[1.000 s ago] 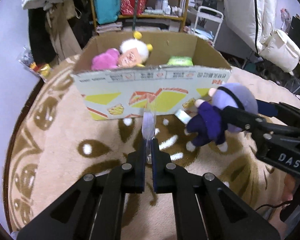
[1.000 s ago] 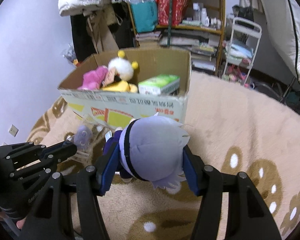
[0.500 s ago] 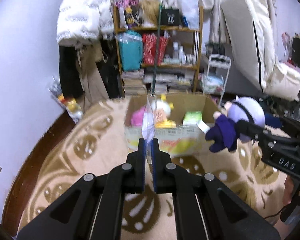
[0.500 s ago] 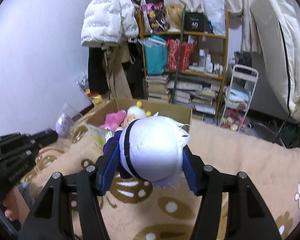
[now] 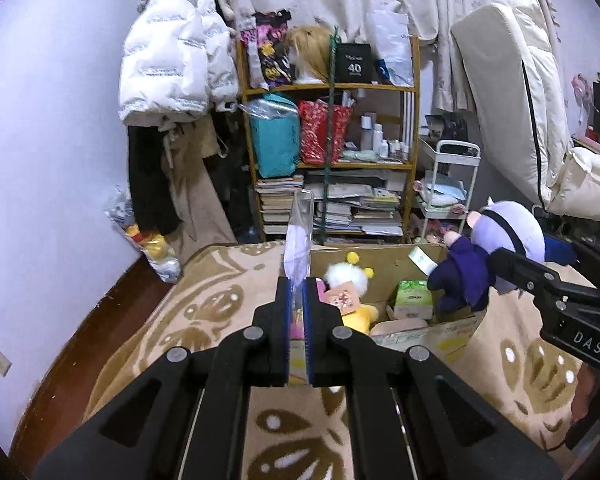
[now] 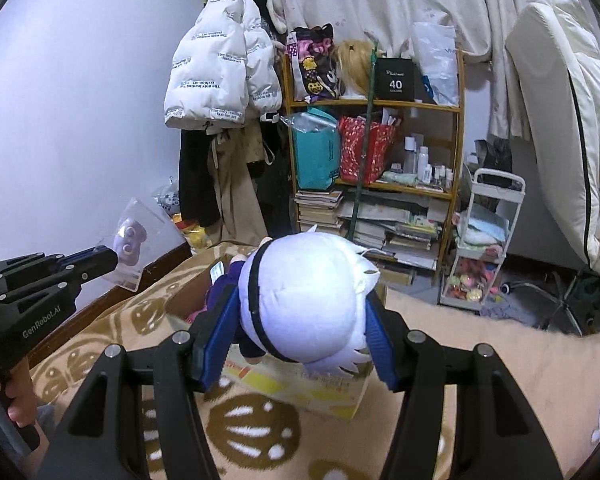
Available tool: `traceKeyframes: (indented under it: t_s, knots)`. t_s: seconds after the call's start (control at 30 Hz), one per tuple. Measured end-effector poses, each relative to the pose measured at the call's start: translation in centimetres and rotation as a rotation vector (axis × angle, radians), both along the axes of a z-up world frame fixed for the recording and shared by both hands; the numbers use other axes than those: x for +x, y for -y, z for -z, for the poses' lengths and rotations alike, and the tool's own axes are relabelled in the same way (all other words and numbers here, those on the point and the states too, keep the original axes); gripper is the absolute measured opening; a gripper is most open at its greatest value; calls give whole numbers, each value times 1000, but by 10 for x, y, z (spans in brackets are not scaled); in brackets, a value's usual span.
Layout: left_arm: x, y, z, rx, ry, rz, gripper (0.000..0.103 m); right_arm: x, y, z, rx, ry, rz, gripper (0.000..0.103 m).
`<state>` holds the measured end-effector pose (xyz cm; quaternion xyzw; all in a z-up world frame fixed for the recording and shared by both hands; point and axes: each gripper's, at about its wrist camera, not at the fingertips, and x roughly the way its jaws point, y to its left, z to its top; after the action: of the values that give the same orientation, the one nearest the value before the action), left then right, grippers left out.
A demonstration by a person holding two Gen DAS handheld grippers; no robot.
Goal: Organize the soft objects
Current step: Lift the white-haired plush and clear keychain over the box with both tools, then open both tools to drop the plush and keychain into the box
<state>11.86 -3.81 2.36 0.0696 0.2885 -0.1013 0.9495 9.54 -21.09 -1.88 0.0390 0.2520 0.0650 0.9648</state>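
Plush doll point(image 6: 308, 300), head toward camera, pinched in right tongs point(image 6: 296, 320); left tongs point(image 5: 296, 312), marked "GenRobot.AI", pinching upright clear packet point(image 5: 298, 240).

A doll point(image 6: 312, 300) with a big pale lilac head, a black band round it and a dark purple body hangs in the air above the box point(image 5: 428, 330), head clamped from both sides, a white tag at its arm. A clear flat packet point(image 6: 134, 248) holding a small lilac toy is held up by one edge, standing on end. The open cardboard box sits on the rug and holds a white-haired yellow doll point(image 5: 350, 286), something pink and a green pack point(image 5: 414, 300).
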Motion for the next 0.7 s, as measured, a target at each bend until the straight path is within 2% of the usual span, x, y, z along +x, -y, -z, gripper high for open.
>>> traceKeyframes:
  t_s: [0.3,0.4,0.53,0.7]
  knots:
    - [40,6,20,25,-53,8,5,30,9,8,11,-3,-8,63]
    - [46,11,34,15,-95,25,5,37,10,19,28,-25,-11,63]
    - [52,18,45,24,-105,33,5,44,14,35,68,-57,-13,63]
    - [64,24,57,-6,-148,66,6,51,17,53,68,-96,0,63]
